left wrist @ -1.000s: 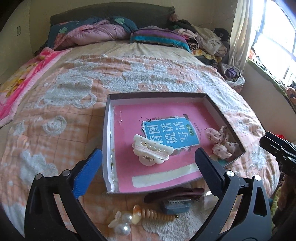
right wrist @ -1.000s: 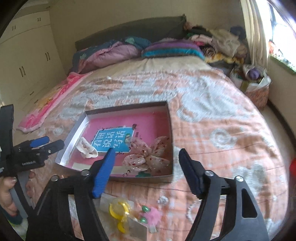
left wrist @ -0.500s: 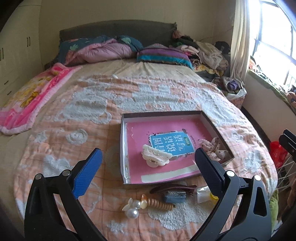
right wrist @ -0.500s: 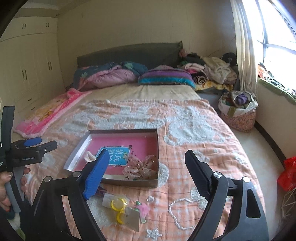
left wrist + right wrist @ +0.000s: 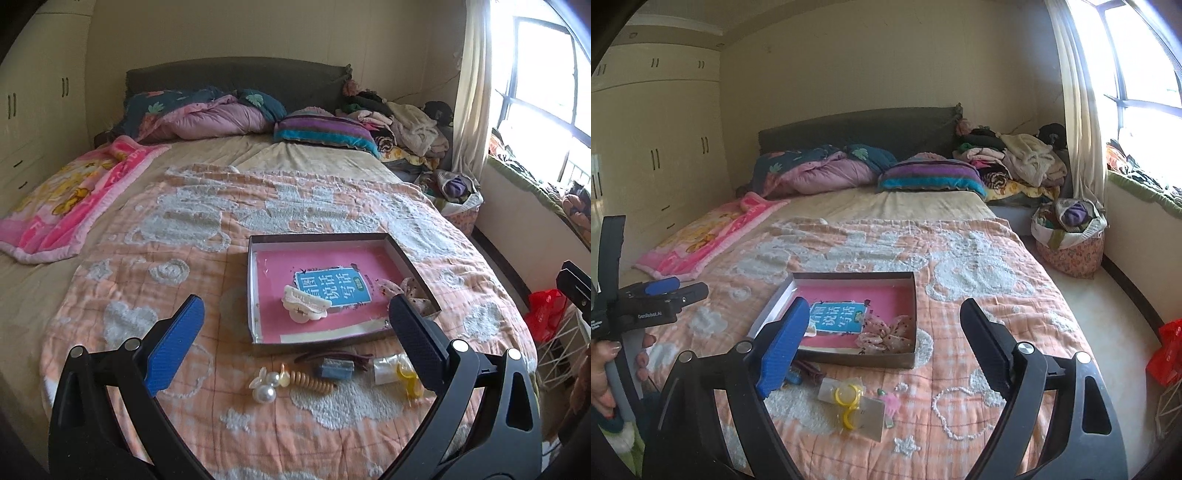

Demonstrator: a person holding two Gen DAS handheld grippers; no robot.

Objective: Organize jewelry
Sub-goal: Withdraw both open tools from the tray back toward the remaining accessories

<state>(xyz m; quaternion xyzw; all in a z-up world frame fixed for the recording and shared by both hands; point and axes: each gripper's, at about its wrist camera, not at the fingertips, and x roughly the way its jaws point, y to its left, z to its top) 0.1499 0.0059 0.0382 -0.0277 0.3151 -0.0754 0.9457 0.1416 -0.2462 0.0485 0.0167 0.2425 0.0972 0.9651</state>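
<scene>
A shallow box [image 5: 252, 280] with a pink floor lies on the bed; it also shows in the right wrist view [image 5: 911, 314]. In it lie a cream claw clip [image 5: 304, 305] and a dotted pink scrunchie [image 5: 884, 334]. On the quilt before the box lie a pearl clip [image 5: 264, 391], a wooden bead piece [image 5: 310, 381], a dark hair clip [image 5: 334, 363] and yellow rings in a bag [image 5: 847, 400]. My left gripper [image 5: 295, 339] is open and empty, well back from the box. My right gripper [image 5: 882, 341] is open and empty, held above the loose pieces.
The bed carries an orange quilt [image 5: 184, 236], a pink blanket [image 5: 70, 199] at the left and pillows [image 5: 325, 131] at the head. A laundry basket [image 5: 1071, 236] and a red bag [image 5: 1169, 350] stand on the floor at the right. Wardrobes line the left wall.
Both grippers have drawn back and risen away from the box, so it looks smaller and more of the bed and room shows. Both stay open and empty.
</scene>
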